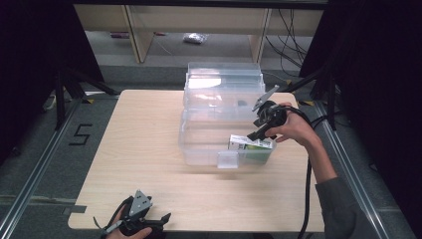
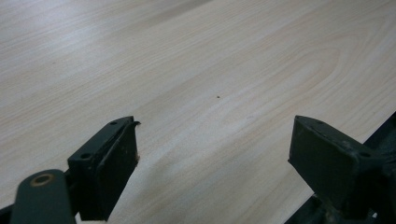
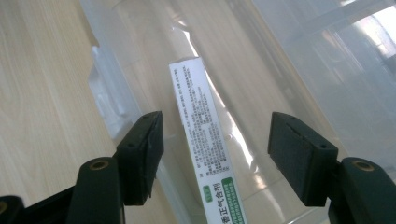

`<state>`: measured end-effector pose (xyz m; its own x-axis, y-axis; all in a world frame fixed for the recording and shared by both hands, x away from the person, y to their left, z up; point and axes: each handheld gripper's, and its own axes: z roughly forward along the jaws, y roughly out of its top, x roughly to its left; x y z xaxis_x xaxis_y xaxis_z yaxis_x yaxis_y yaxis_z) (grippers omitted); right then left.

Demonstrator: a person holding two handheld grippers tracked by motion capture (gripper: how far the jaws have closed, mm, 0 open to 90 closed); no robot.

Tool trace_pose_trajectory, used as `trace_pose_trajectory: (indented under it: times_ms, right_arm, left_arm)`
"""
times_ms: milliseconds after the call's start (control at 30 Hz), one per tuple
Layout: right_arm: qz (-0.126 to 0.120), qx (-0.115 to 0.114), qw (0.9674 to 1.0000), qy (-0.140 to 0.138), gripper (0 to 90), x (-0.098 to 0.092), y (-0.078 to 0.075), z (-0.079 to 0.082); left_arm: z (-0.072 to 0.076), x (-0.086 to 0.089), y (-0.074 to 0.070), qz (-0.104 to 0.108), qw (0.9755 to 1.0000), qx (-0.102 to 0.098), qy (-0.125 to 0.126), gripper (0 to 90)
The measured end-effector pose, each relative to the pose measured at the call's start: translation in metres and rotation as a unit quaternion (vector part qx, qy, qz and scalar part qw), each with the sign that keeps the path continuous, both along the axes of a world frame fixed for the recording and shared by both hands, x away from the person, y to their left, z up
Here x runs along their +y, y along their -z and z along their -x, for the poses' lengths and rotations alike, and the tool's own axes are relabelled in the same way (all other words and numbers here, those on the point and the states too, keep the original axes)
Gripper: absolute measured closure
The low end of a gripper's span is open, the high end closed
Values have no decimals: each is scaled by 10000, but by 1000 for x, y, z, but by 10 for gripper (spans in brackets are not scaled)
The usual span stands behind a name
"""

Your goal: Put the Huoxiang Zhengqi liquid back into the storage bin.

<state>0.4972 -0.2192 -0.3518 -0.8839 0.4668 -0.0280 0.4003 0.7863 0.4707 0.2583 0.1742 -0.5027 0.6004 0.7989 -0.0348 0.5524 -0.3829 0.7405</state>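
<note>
A clear plastic storage box (image 1: pixel 201 144) stands open on the wooden table (image 1: pixel 144 144), its lid (image 1: pixel 224 82) tipped back behind it. Inside its right end lies a white and green printed carton (image 1: pixel 251 143), standing on its long edge in the right gripper view (image 3: pixel 201 135). My right gripper (image 1: pixel 259 132) hovers just above that carton, open, and in its own view the jaws (image 3: pixel 215 156) stand clear on either side of it without touching. My left gripper (image 1: pixel 161 219) rests at the table's front edge, open, with bare wood between its jaws (image 2: pixel 212 156).
The box has a clip latch (image 1: pixel 227 160) on its front wall. Metal floor rails (image 1: pixel 37 169) run along both sides of the table. Shelving legs (image 1: pixel 139 35) and cables (image 1: pixel 293 45) stand beyond the far edge. Bare wood lies left of the box.
</note>
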Motion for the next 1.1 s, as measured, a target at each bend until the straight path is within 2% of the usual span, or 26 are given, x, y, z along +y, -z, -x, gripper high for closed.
trace_pose_trajectory:
  times_ms: [33,167,367,467,500,567,633,667,733,767,800,833,900,933,967,1000,1033,1067,1100]
  right_arm:
    - [-26,65,9999,84,364,0,0,2]
    - [-93,48,9998,174,335,-3,3,5]
    - [-255,-55,9988,418,296,-7,5,12]
    - [-335,30,9980,526,286,-7,5,16]
    - [-354,-68,9980,514,282,-8,5,17]
    - [-445,-104,9976,515,274,-8,6,19]
    - [-486,-49,9964,686,265,-8,5,23]
    - [-591,-181,9964,586,255,-8,6,23]
    - [-609,-182,9954,722,247,-7,6,27]
    - [-647,-223,9952,700,246,-7,7,27]
    - [-759,-225,9935,817,244,-6,9,30]
    - [-725,-135,9935,866,244,-6,8,33]
    - [-833,-182,9932,796,244,-6,11,34]
    - [-800,-105,9935,809,244,-6,11,35]
    - [-766,-13,9921,998,242,-6,11,38]
    - [-747,-85,9924,979,238,-6,12,38]
    - [-851,-181,9925,859,232,-6,15,38]
    - [-808,-112,9928,875,231,-7,14,38]
    - [-762,-100,9923,971,231,-7,13,40]
  left_arm:
    - [0,0,0,-1,10000,0,5,149]
    - [0,0,0,9,10000,23,48,149]
    - [0,1,-1,-38,10000,36,81,149]
    - [0,0,0,25,10000,27,38,149]
    - [0,0,0,23,10000,25,39,149]
    - [0,0,0,22,10000,22,38,149]
    - [0,0,0,27,10000,20,34,149]
    - [0,0,0,23,10000,20,36,149]
    - [0,0,0,31,10000,23,30,149]
    - [0,-1,0,86,10000,7,-2,149]
    - [0,-1,1,80,10000,-1,-17,149]
    - [0,-1,1,89,10000,6,-9,148]
    - [0,-1,1,84,10000,6,-12,149]
    - [0,-1,1,84,10000,1,-6,149]
    - [0,-1,1,94,10000,-13,-1,149]
    - [0,-1,1,92,10000,-14,6,149]
    - [0,-2,1,162,9999,-26,-31,149]
    - [0,0,1,33,10000,-19,-7,149]
    - [0,-1,1,105,9999,-20,-9,149]
